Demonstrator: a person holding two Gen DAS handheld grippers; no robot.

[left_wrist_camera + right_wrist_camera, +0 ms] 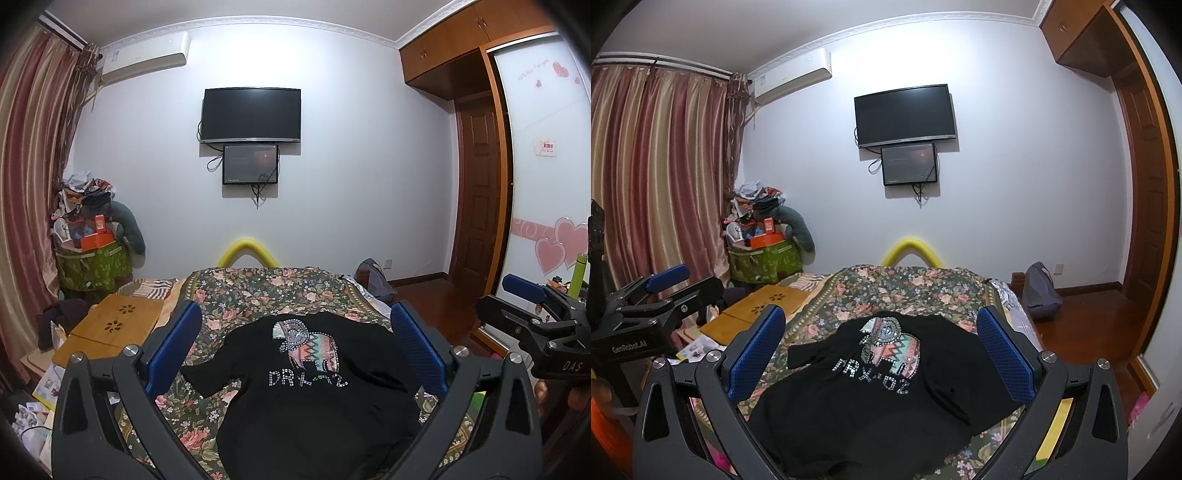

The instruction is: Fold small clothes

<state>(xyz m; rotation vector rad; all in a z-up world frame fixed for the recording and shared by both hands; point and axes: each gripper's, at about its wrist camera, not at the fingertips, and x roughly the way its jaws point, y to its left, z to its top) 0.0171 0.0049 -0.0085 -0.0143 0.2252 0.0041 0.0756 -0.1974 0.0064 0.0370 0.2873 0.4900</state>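
A small black T-shirt (pixel 314 398) with a sequinned elephant print and lettering lies spread flat on the floral bedspread (pixel 258 291), one sleeve out to the left. My left gripper (pixel 295 343) hovers above it, open, with nothing between its blue pads. In the right wrist view the same T-shirt (pixel 871 402) lies below my right gripper (pixel 881 343), which is also open and empty. The right gripper (pixel 532 306) shows at the right edge of the left wrist view, and the left gripper (pixel 665 291) at the left edge of the right wrist view.
A bamboo lap table (pixel 110 325) sits at the bed's left side. A piled green bin (pixel 92 266) stands by the curtains (pixel 33 184). A yellow foam arch (pixel 247 253) rises at the bed's foot. A bag (pixel 1039 291), wooden floor and wardrobe (pixel 546 147) are on the right.
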